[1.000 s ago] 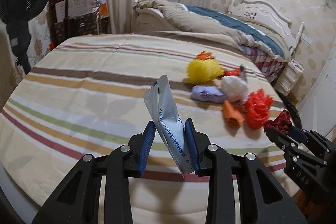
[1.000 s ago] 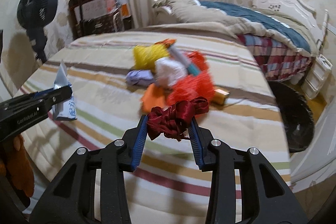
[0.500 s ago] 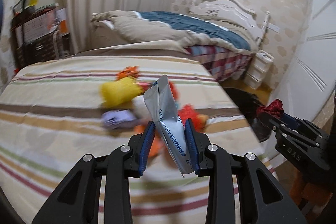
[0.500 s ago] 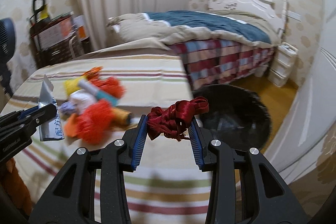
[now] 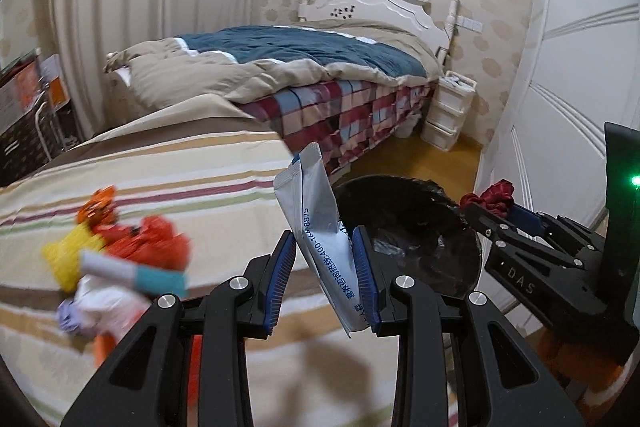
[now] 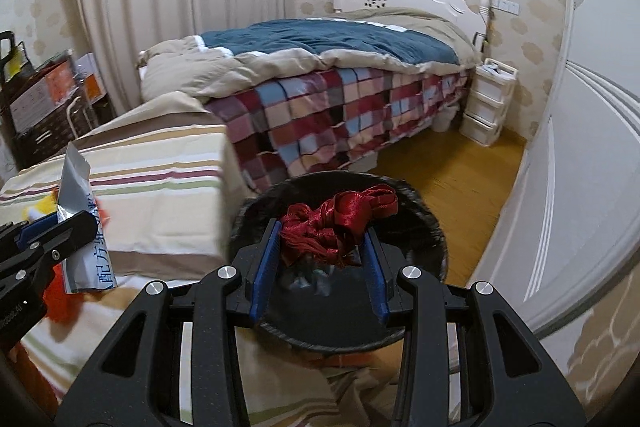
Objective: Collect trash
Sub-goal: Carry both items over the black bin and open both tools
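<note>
right gripper [image 6: 320, 259] is clamped on the red ribbon bundle [image 6: 340, 215], jaws narrowed onto it, loops sticking up past the blue pads. in the right wrist view it sits centre frame, right in front of the mouth of the black trash bin [image 6: 424, 223], which looks lined with a dark bag. so the step in hand looks like the drop.

left gripper [image 5: 324, 283] pinches the silver sachet [image 5: 320, 223], jaws nearly closed on the thin pack, most of it standing up and tilted left above the pads. in the left wrist view the bin rim [image 5: 460, 223] is just right of centre, so this one is not yet over the opening. my read: it's beside it.

how i'd do it:
- ribbon first. get the right fingertips fully inside the rim line before opening. the ribbon is light and floppy and may snag on the ribbed pads, so open wide and give a small shake if it hangs.
- then swing the sachet right over the mouth, tip it downward, release. a flat foil pack can glide sideways and land on the floor or the striped bedcover [image 5: 180, 163].
- keep the two grippers apart over the bin — they're already near each other at the right edge of the left view.

remaining trash — the yellow, red and white pile [image 5: 116, 259] — lies at the lower left on the striped cover, blurred, so i can't itemise it.
</note>
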### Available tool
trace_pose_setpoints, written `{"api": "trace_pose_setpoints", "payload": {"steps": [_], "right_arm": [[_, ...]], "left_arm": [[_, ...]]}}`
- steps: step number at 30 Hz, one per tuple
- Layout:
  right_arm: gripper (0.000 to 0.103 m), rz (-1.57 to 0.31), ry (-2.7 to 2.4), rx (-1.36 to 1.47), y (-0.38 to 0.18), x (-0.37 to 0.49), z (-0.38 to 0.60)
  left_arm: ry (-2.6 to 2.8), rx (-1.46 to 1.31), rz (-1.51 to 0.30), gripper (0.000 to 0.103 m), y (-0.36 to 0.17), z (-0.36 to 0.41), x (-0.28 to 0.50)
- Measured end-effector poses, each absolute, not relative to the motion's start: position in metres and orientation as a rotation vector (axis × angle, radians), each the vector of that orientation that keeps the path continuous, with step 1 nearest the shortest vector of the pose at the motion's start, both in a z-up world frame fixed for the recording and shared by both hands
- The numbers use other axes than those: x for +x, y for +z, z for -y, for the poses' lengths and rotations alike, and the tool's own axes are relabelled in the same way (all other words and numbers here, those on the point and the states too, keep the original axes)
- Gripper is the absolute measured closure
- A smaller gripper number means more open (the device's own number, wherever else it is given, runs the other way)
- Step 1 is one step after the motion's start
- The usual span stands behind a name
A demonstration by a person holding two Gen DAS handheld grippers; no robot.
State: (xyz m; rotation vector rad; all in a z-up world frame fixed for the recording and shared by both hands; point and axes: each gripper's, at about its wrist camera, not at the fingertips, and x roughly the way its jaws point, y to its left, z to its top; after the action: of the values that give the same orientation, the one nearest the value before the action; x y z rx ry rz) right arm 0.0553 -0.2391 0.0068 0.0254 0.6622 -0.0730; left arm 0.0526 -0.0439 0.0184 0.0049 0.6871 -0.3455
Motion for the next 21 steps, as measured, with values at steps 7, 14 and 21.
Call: {"api": "trace_pose_setpoints", "payload": {"steps": [7,14,21], "right_arm": [[0.065,-0.694,-0.099,0.060,-0.010,0.082,0.269],[0.065,-0.713,-0.106,0.080,-0.019,0.099,0.284],[0.065,-0.719,-0.110,0.105,-0.025,0.108,0.295]], "left_arm": [[-0.354,0.052,-0.726,0.070,-0.001,0.084,0.086],[-0.348,0.092,-0.761,0.070,-0.017,0.112,0.113],[-0.334,0.095,-0.798,0.070,-0.028,0.125,0.135]]}}
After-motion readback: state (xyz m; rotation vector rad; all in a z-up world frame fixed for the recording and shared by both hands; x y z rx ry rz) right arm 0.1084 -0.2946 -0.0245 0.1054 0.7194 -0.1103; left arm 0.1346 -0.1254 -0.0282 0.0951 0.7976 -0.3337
